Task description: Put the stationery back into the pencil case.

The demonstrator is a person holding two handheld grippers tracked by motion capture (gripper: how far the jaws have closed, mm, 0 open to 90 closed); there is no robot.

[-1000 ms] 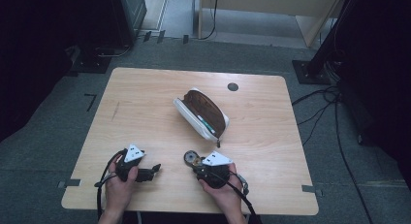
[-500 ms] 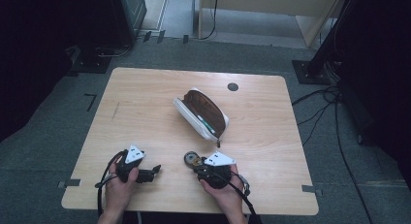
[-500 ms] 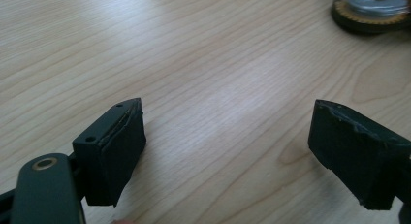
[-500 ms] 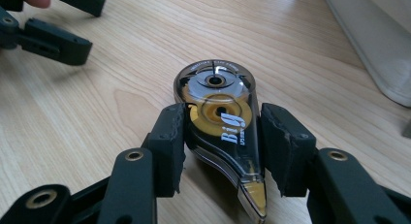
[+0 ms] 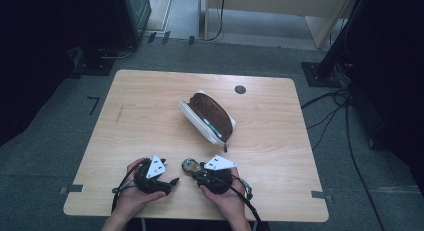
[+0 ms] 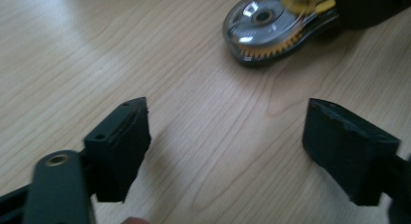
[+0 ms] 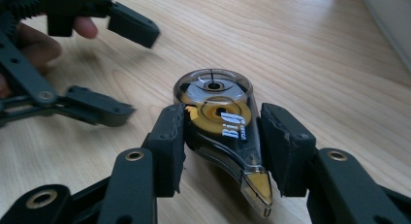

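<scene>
A clear correction-tape dispenser [image 7: 218, 105] with yellow wheels lies on the wooden table [image 5: 150, 101] near the front edge. My right gripper [image 7: 223, 132] is shut on its body, one pad on each side; the high view shows that gripper [image 5: 194, 170] with the dispenser [image 5: 188, 164] at its tip. Just left of it, my left gripper [image 5: 172, 182] is open and points at the dispenser [image 6: 264, 25]. Its jaws have just been closing a little, with only bare wood between them [image 6: 228, 122]. From the right gripper view, the left gripper [image 7: 138, 71] stands close at the upper left.
A brown and white pencil case [image 5: 210, 116] lies open at the table's middle, beyond both hands. A small dark round cap [image 5: 240, 89] sits near the far edge. Cables trail from both grippers over the front edge.
My left gripper has slid right, closer to the dispenser and the right gripper. The right gripper and the dispenser have stayed put.
</scene>
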